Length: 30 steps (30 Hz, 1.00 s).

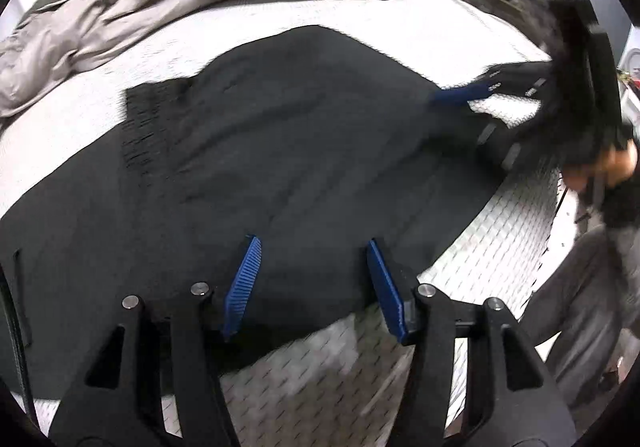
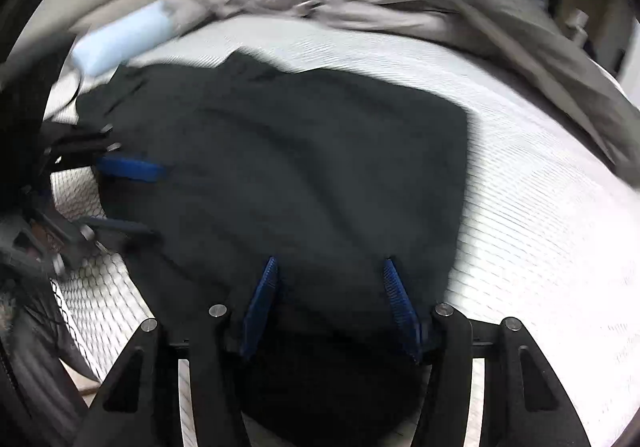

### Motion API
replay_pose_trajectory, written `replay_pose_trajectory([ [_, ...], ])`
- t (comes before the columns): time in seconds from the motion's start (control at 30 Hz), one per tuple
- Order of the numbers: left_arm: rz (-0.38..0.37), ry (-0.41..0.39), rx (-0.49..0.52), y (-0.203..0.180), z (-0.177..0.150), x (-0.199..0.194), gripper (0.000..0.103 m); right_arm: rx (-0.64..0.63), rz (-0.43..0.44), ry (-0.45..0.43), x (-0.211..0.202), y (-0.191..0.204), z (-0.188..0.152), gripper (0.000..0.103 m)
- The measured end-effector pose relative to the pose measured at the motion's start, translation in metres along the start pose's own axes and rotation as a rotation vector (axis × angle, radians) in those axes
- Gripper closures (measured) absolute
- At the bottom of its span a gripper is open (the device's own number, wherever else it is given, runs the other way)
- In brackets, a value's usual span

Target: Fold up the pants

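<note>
A bed with a white textured mattress cover (image 1: pixel 360 379) carries the black fabric pants (image 1: pixel 280 151), which lie spread flat in its middle. A crumpled grey-beige duvet (image 1: pixel 120 11) is heaped along the far side, well apart from the pants. The left gripper (image 1: pixel 312 287) hovers over the near edge of the pants with its blue ribbed pads (image 1: pixel 242 283) apart (nothing is pressed between them). The right gripper (image 2: pixel 332 307) likewise stands open above the dark cloth, holding nothing.
</note>
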<state>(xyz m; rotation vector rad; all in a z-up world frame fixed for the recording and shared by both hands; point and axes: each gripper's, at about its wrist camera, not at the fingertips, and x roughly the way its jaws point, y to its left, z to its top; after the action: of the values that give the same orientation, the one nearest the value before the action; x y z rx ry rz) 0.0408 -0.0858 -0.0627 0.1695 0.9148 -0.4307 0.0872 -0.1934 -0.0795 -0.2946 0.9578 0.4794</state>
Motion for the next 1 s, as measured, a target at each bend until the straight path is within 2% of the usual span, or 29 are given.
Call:
replay_pose_trajectory([
  [0.1,0.041,-0.017,-0.012,-0.001,-0.010,-0.016,0.050,0.199,0.066,-0.075,-0.028,-0.032,-0.017,0.047],
  [0.13,0.033,-0.029,-0.018,0.001,-0.010,-0.023,0.050,0.303,0.135,-0.119,-0.035,-0.047,-0.021,0.045],
  [0.2,0.003,-0.090,-0.076,0.013,-0.010,-0.043,0.050,0.406,0.209,-0.153,-0.039,-0.058,-0.024,0.039],
  [0.23,0.003,-0.110,-0.107,0.020,-0.008,-0.050,0.049,0.433,0.227,-0.155,-0.035,-0.060,-0.022,0.038],
  [0.3,0.039,-0.182,-0.235,0.046,-0.005,-0.067,0.043,0.490,0.277,-0.128,-0.027,-0.071,-0.023,0.038],
  [0.37,0.103,-0.231,-0.363,0.073,-0.006,-0.077,0.041,0.577,0.389,-0.082,-0.001,-0.080,-0.024,0.039],
  [0.4,0.120,-0.234,-0.404,0.082,-0.008,-0.080,0.041,0.632,0.457,-0.067,0.013,-0.086,-0.028,0.047],
  [0.43,0.143,-0.244,-0.458,0.093,-0.012,-0.085,0.041,0.688,0.505,-0.054,0.029,-0.087,-0.029,0.064],
  [0.5,0.186,-0.261,-0.522,0.107,-0.023,-0.094,0.041,0.714,0.485,-0.047,0.039,-0.090,-0.023,0.092],
  [0.53,0.215,-0.264,-0.555,0.115,-0.030,-0.100,0.041,0.712,0.480,-0.056,0.040,-0.091,-0.017,0.094],
  [0.6,0.272,-0.274,-0.628,0.133,-0.051,-0.115,0.041,0.684,0.428,-0.136,0.022,-0.091,-0.005,0.094],
  [0.67,0.310,-0.275,-0.691,0.151,-0.068,-0.122,0.041,0.635,0.370,-0.147,0.013,-0.088,0.004,0.094],
  [0.7,0.335,-0.276,-0.731,0.162,-0.083,-0.132,0.041,0.604,0.299,-0.120,0.016,-0.086,0.006,0.083],
  [0.73,0.356,-0.274,-0.754,0.168,-0.092,-0.134,0.041,0.586,0.227,-0.058,0.029,-0.084,0.008,0.064],
  [0.77,0.393,-0.268,-0.791,0.178,-0.105,-0.140,0.041,0.587,0.209,-0.015,0.039,-0.085,0.008,0.062],
  [0.87,0.423,-0.288,-0.909,0.201,-0.142,-0.161,0.041,0.642,0.219,-0.056,0.028,-0.095,0.005,0.057],
  [0.93,0.398,-0.301,-0.992,0.217,-0.164,-0.168,0.041,0.662,0.197,-0.088,0.014,-0.097,0.003,0.044],
  [1.0,0.349,-0.302,-1.037,0.229,-0.178,-0.165,0.041,0.669,0.198,-0.113,0.001,-0.102,-0.001,0.042],
])
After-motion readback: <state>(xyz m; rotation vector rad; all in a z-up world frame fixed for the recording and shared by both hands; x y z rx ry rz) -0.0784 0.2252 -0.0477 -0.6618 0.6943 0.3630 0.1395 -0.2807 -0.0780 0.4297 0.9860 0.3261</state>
